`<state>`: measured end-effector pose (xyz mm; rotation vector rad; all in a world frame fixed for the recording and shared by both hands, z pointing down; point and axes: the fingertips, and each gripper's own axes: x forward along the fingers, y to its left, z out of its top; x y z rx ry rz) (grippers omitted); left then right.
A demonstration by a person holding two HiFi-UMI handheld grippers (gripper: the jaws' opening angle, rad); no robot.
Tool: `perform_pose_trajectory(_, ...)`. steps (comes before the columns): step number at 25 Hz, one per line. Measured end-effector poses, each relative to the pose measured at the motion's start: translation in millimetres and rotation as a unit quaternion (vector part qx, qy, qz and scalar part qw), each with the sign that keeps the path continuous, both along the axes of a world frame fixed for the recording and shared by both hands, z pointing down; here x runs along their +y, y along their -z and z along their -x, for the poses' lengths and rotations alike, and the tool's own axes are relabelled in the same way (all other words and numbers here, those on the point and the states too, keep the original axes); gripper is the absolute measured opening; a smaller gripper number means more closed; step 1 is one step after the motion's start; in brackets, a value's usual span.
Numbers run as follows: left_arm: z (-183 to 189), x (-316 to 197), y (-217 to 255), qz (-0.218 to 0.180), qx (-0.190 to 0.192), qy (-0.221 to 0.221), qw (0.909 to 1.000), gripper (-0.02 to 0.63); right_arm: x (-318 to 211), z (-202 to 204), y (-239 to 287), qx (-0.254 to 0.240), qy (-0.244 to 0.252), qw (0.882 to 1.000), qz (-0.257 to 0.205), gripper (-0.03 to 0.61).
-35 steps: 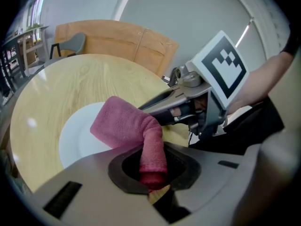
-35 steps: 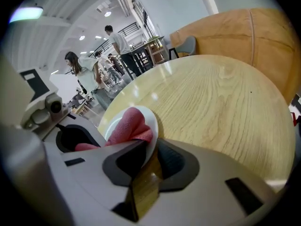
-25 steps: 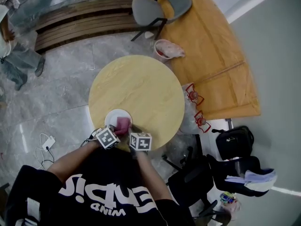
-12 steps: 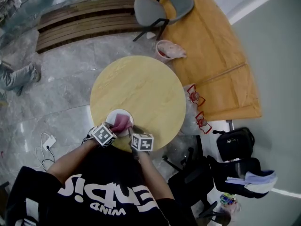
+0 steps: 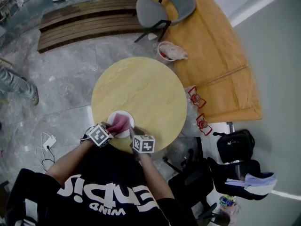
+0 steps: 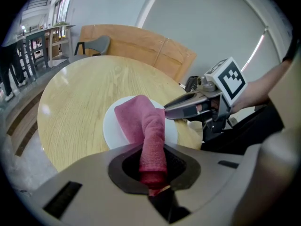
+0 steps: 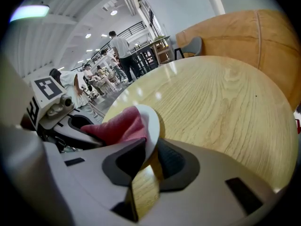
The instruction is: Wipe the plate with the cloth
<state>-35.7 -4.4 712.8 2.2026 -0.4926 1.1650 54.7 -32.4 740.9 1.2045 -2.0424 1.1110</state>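
Plate (image 6: 112, 126) sits at the near edge of the round bench (image 5: 146, 88), right in front of you. Your right gripper (image 5: 133, 133) has its fingers pinching the plate's rim. Your left gripper (image 5: 112, 128) has its fingers clamped on one end of the pink cloth (image 6: 143, 126), whose other end lies spread on the plate's face.

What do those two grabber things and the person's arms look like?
The left gripper and right gripper are chunky pale grey plastic with dark pads inside the jaws. Each carries a white cube printed with black square markers. The person wears a black T-shirt with big white letters and short sleeves.
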Motion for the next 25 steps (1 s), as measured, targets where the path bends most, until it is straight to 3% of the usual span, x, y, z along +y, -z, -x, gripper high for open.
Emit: perform_pose_trajectory(25,28.6,-21.6,4.6,-0.026,-0.01,0.056,0.9981,0.051,-0.4,-0.9,-0.2,-0.007,-0.006,1.0,-0.008,0.094)
